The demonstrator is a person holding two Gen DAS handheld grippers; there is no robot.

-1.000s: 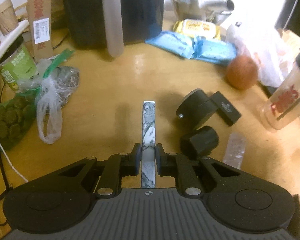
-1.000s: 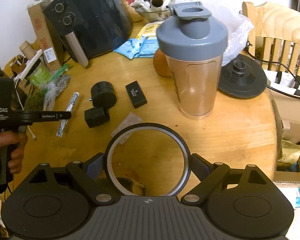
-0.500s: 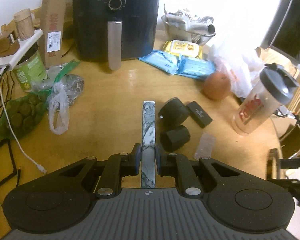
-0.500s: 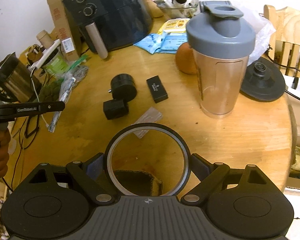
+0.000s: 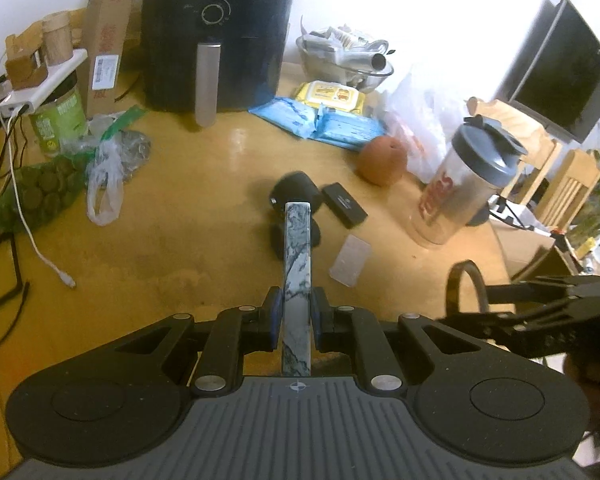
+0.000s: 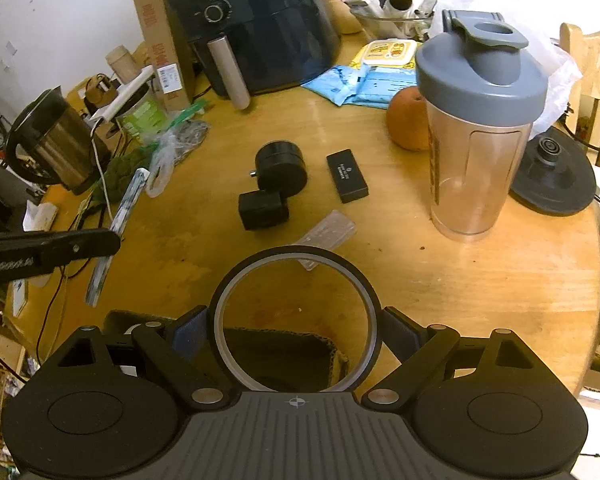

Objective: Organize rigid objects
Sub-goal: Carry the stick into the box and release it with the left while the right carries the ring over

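change since earlier: both grippers are now higher and further back from the table (image 6: 480, 280); the left view shows much more of the room, and the right gripper with its ring has come into that view at the right side.
left gripper (image 5: 296, 316): it pinches a marbled bar (image 5: 298, 272) between its two fingers, the bar pointing forward, in the air above the table.
right gripper (image 6: 296, 324): it is spread wide but pressed on a black ring (image 6: 296, 320), holding the ring from both sides, also lifted.
things on the table: two black cylinders (image 6: 280, 164) touching each other, one black flat box (image 6: 347, 176) just beside them, one clear plastic case (image 6: 328, 236) near the ring.
count of carried things: one bar, one ring.
other things: one shaker bottle (image 6: 476, 132), one orange fruit (image 6: 408, 120), one air fryer (image 6: 252, 24), one kettle (image 6: 48, 140).
risk, bar: it is held only near one end, so it may probably turn or slide in the fingers if the hand tilts quickly.
risk, ring: it is thin and round, held at two points only; a small loosening could let it drop and roll off the edge.
risk, both: the two grippers are near each other, so bar and ring may knock together.
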